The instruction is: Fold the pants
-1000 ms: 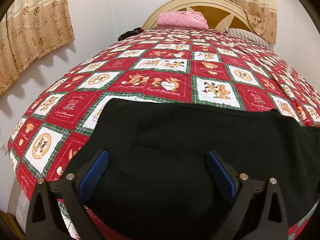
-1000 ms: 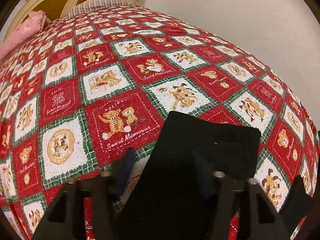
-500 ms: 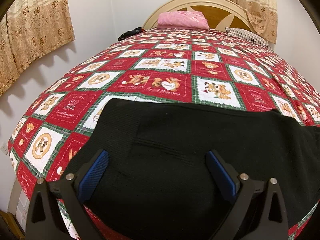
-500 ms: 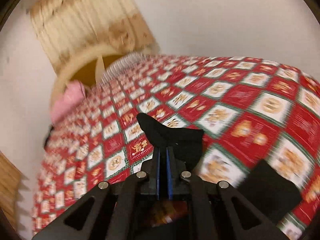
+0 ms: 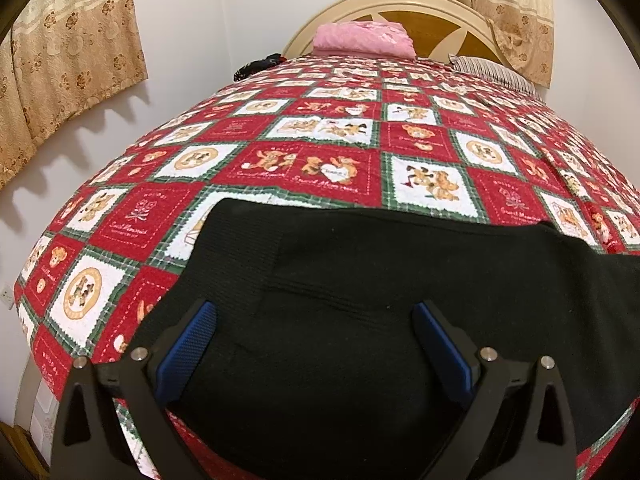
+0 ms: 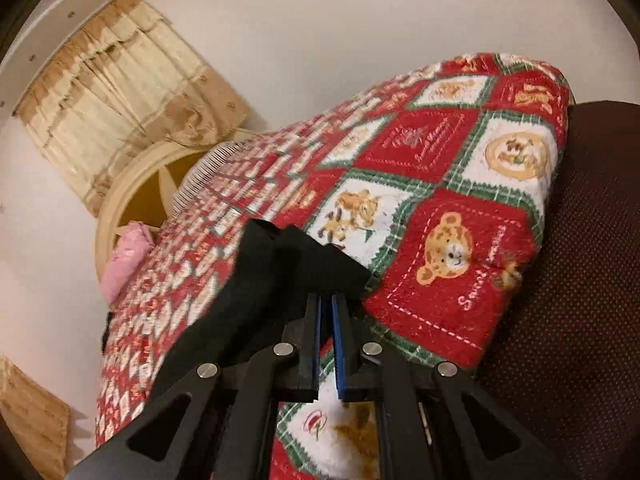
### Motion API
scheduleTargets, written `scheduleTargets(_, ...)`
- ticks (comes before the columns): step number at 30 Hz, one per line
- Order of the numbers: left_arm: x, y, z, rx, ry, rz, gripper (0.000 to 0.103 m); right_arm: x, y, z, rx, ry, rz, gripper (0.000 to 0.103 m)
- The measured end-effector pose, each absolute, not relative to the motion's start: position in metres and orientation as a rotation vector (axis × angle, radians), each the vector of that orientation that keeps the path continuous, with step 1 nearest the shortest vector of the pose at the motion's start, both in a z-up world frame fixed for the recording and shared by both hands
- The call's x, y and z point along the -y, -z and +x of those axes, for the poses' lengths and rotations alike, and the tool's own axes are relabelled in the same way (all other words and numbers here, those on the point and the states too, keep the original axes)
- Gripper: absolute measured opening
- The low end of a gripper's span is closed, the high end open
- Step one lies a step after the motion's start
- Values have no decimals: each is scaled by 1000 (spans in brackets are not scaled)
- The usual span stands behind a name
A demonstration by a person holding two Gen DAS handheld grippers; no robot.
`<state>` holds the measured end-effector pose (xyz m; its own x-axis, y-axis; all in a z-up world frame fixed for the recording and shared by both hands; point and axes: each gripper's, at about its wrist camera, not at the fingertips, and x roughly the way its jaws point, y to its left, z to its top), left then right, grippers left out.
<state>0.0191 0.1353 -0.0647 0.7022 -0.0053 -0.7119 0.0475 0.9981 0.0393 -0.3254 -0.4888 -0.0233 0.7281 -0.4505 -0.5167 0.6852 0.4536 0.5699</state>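
Observation:
Black pants (image 5: 360,264) lie flat on the red bear-patterned quilt (image 5: 328,148), waist part nearest me. My left gripper (image 5: 312,312) hovers just over that part, its blue pads (image 5: 188,340) wide apart and open with nothing pinched. In the right wrist view my right gripper (image 6: 326,298) is shut on the end of a pants leg (image 6: 280,272). The black cloth is raised off the quilt (image 6: 440,200) and trails down to the left from the fingertips. The view is rolled and tilted.
A folded pink cloth (image 5: 362,38) and a striped pillow (image 5: 492,72) sit by the cream headboard (image 5: 432,12). Beige curtains (image 5: 68,52) hang on the white walls. A dark brown dotted surface (image 6: 580,240) stands beyond the quilt's edge on the right.
My right gripper closed on the pants leg end, lifted it and swung across the bed while rolling. The left gripper and the waist part stayed where they were.

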Motion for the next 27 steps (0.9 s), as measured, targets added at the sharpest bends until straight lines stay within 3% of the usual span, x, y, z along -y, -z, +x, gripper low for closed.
scheduleTargets(4,-128,43,9,-780,120,-48,101,479,6,-307,-323,632,789,10)
scheduleTargets(6,-115,29,-1,-750,186,-71,101,481,5,-294,-348,641,778,36)
scheduleTargets(7,-104,22,-7,-735,225,-61,101,483,7,-290,-348,650,779,61)
scheduleTargets(8,-94,16,-12,-723,258,-39,101,484,9,-288,-340,657,786,68)
scheduleTargets(15,11,0,-62,-599,568,278,101,499,24,-273,-359,672,839,67)
scheduleTargets(18,52,-1,-82,-570,710,381,101,507,30,-264,-375,668,854,49)
scheduleTargets(20,81,-2,-95,-540,777,453,101,509,33,-258,-413,682,840,17)
scheduleTargets(27,141,2,-113,-544,957,508,101,504,27,-267,-387,676,793,10)
